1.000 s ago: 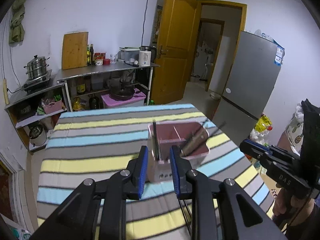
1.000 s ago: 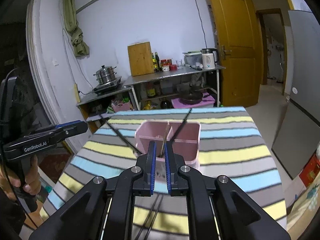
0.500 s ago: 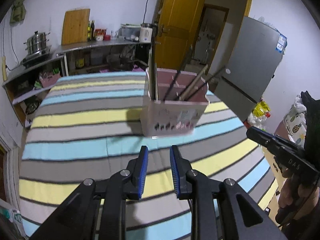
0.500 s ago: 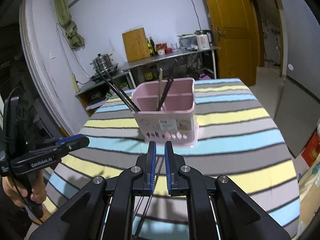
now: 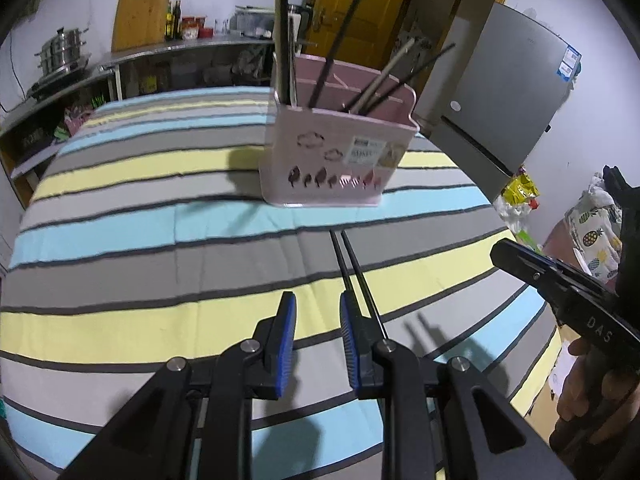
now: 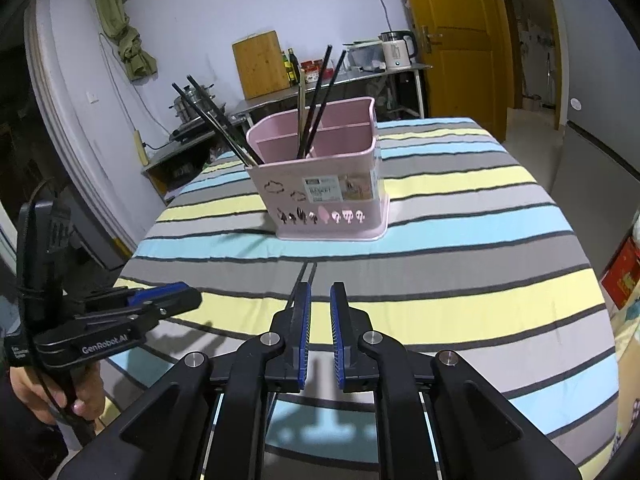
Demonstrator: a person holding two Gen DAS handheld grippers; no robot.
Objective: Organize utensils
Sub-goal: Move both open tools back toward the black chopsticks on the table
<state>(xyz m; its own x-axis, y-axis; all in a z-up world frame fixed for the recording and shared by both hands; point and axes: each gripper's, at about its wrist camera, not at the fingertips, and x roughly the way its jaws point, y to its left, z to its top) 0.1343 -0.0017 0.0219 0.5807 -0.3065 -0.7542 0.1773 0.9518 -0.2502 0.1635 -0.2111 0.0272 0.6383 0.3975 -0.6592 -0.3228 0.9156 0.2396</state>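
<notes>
A pink utensil holder (image 5: 336, 152) stands on the striped tablecloth; it also shows in the right wrist view (image 6: 324, 188). Several dark chopsticks (image 6: 320, 96) and a light wooden one stand in it. A pair of black chopsticks (image 5: 352, 268) lies flat on the cloth in front of the holder, also in the right wrist view (image 6: 306, 276). My left gripper (image 5: 316, 308) is open and empty, low over the cloth, just left of the lying pair. My right gripper (image 6: 319, 300) is slightly open and empty, just right of the pair's near end.
The striped table (image 5: 140, 216) has edges near on both sides. A steel shelf with pots, bottles, a cutting board (image 6: 262, 64) and a kettle stands at the back. A yellow door (image 6: 452, 40) and a grey fridge (image 5: 512, 92) stand to the right.
Both grippers have dropped low toward the cloth and pulled back from the holder. The lying chopstick pair has come into view by both grippers' fingers.
</notes>
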